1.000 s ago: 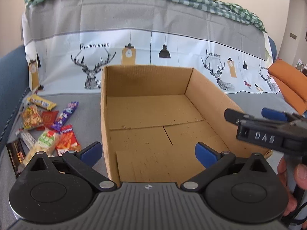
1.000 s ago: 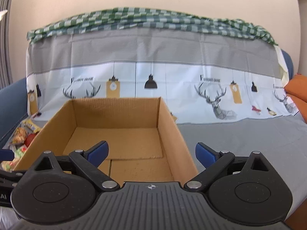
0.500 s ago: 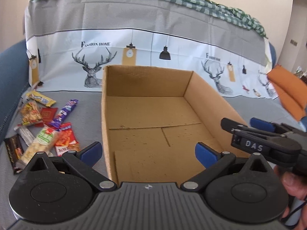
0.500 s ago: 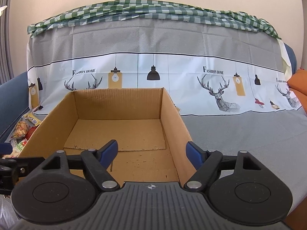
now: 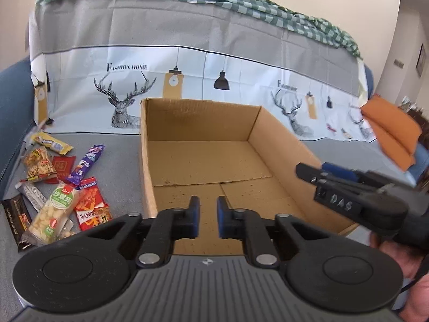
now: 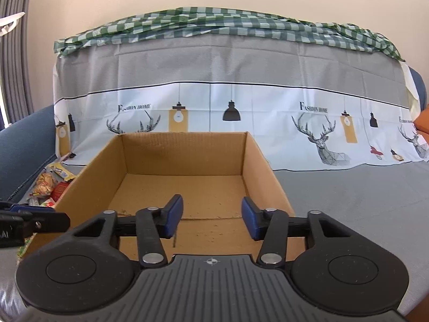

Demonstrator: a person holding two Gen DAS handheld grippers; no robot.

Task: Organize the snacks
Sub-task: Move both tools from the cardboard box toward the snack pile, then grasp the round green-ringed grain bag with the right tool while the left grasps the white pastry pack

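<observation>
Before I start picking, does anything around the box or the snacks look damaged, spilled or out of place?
Nothing looks damaged or spilled. The open brown cardboard box sits upright and holds nothing. The colourful snack packets lie in a loose, overlapping heap on the grey cover left of the box, none in it yet.

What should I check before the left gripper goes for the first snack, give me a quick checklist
1. Cardboard box ready to receive: ok, it is open at the top with nothing inside.
2. Snack pile within view: ok, it lies on the grey cover left of the box.
3. Left gripper open enough to take a packet: not ok, its fingers are nearly shut with only a narrow gap, and nothing is between them.
4. Left gripper aimed at the snacks: not ok, it points into the box.
5. Right gripper out of the way: ok, it is part open, holds nothing, and sits over the box's right side.
6. Packets lying singly: not ok, several overlap.
</observation>
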